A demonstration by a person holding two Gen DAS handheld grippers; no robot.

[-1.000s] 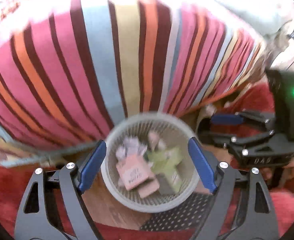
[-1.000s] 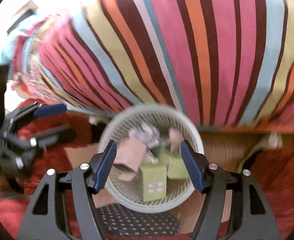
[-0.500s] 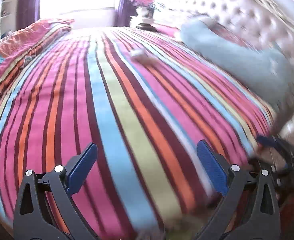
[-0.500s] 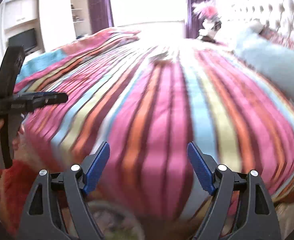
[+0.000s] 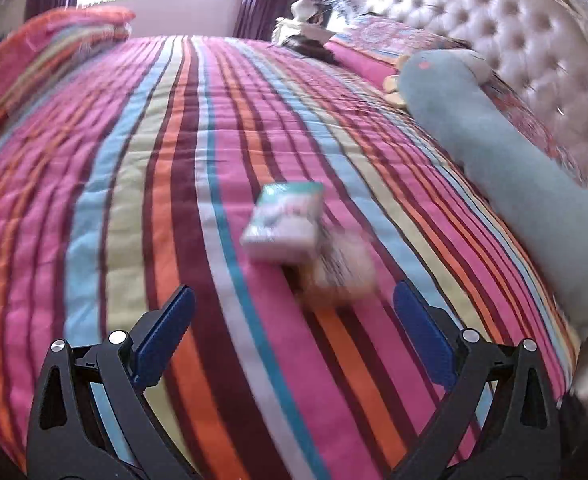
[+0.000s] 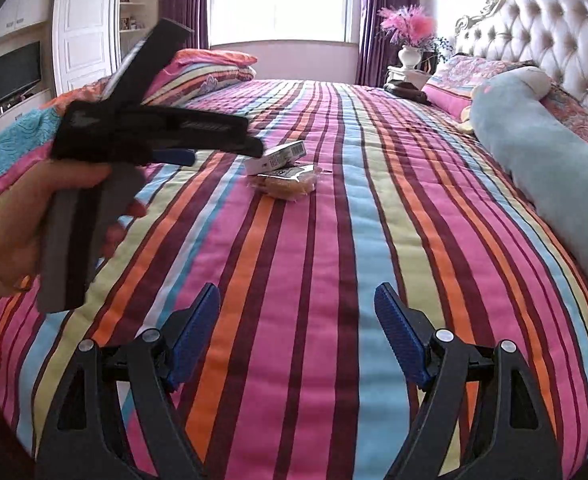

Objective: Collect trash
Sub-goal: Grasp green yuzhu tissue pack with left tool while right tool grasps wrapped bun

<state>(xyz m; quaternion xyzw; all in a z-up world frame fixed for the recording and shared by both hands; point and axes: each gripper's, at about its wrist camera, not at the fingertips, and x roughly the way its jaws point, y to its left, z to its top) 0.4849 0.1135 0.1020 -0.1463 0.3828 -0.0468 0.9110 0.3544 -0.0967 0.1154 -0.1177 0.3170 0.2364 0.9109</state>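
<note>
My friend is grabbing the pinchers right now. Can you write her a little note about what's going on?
Left gripper: jaws just opened wide, nothing between them, aimed at the trash.
Right gripper: jaws just opened too, empty.
On the striped bedspread: a small box overlapping a clear snack wrapper.
Done: neither piece is picked up yet.
Left: grab both; the bin is not in view now.

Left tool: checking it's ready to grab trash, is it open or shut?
Open: left tool has its blue pads spread wide, nothing between them.
</note>
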